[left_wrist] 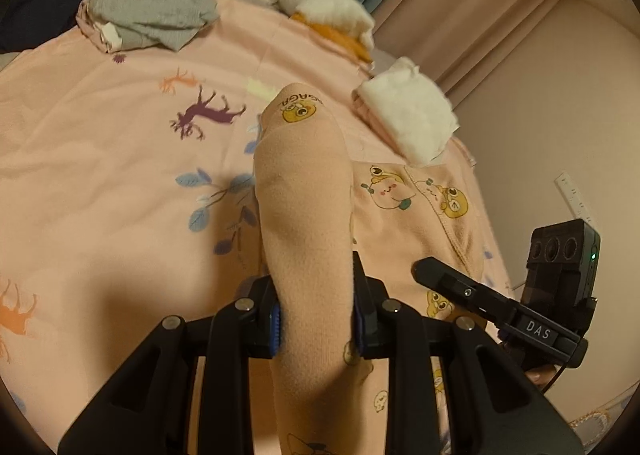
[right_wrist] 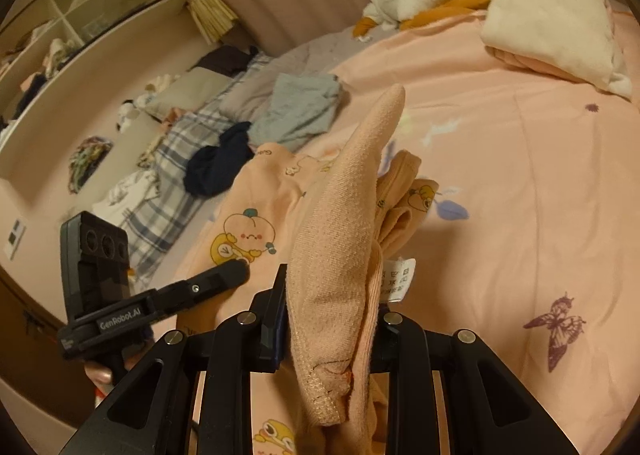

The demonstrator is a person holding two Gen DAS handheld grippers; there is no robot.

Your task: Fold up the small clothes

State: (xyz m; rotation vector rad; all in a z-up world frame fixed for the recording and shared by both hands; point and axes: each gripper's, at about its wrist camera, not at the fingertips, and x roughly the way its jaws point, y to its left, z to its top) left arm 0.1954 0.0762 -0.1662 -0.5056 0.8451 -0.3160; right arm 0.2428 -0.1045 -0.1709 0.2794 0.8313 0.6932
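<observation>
The left hand-held gripper (left_wrist: 316,319) is clamped on a fold of the peach cartoon-print garment (left_wrist: 304,191), the cloth pinched between its blue pads (left_wrist: 275,325) and rising forward in a tall ridge. The right hand-held gripper (right_wrist: 332,319) is likewise closed on another fold of the same garment (right_wrist: 340,239), with a white care label (right_wrist: 396,281) hanging just beside the cloth. The rest of the garment lies spread on the pink printed bedspread (left_wrist: 100,175), between the two grippers. Further out on the bed sit a folded white and pink stack (left_wrist: 408,115), a grey folded garment (left_wrist: 156,11), a dark navy garment (right_wrist: 218,165) and a white plush goose (left_wrist: 316,3) near the curtains (left_wrist: 460,15).
</observation>
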